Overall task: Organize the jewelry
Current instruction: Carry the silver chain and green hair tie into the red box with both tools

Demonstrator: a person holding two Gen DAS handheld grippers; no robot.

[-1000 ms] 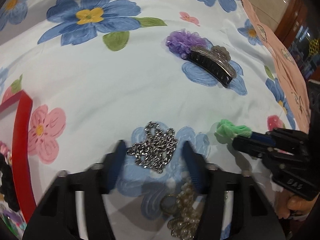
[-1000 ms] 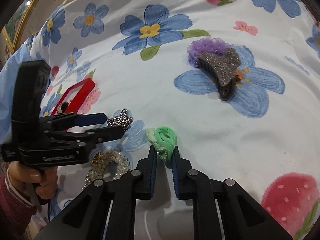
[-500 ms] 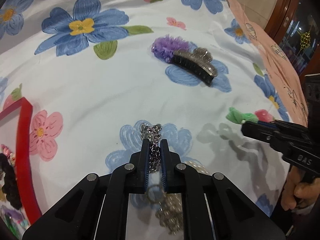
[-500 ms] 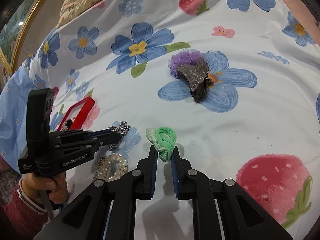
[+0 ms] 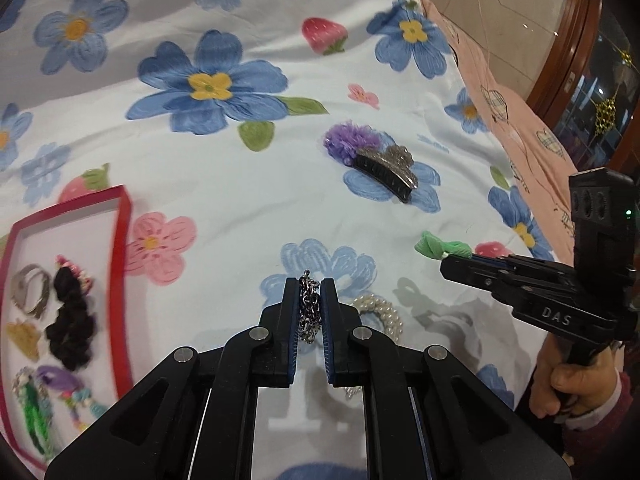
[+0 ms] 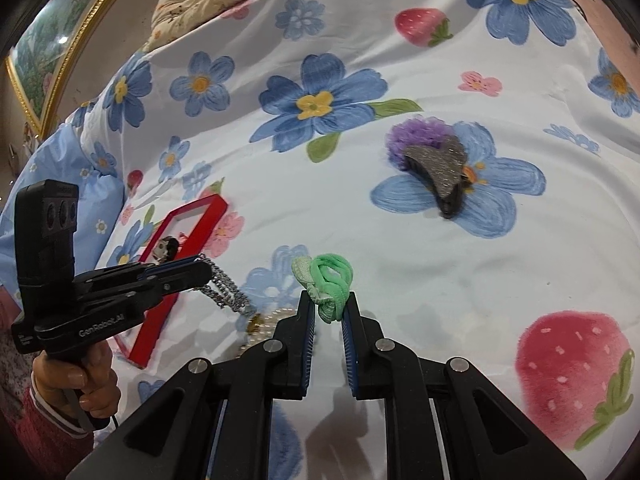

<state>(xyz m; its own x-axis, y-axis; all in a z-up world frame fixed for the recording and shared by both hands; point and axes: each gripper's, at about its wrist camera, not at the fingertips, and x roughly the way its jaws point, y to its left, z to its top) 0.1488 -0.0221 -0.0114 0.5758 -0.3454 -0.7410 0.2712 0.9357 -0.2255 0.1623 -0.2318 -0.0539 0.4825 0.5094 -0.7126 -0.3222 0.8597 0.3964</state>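
Dangling from the left tool (image 5: 310, 304), the silver curb-link metal chain (image 5: 309, 312) is clamped between the blue pads, its long axis running along the fingers and pointing away from the camera toward the flowered bedsheet (image 5: 224, 184). In this left wrist view the shallow red-rimmed cardboard box (image 5: 125, 280) lies to the left of the chain, already holding a black scrunchie and other pieces. A loose end hanging below the pads could, I judge, snag the white pearl bracelet (image 5: 380, 312) just right of the chain, or catch the box rim on the way over. The right tool (image 5: 452, 264) sits well right of the box, gripping a green fabric hair tie (image 5: 440, 246).

From the right wrist view, the right tool (image 6: 329, 312) pinches that hair tie (image 6: 328, 284) by its lower fold only, its loops standing up and away from the pads; so shallow a bite may slip. The left tool (image 6: 200, 270), beside the red box (image 6: 200, 220), trails the chain (image 6: 224, 292) down to the right. Beyond lie a glittery grey claw clip (image 6: 444, 172) and a purple frilly scrunchie (image 6: 416, 136).
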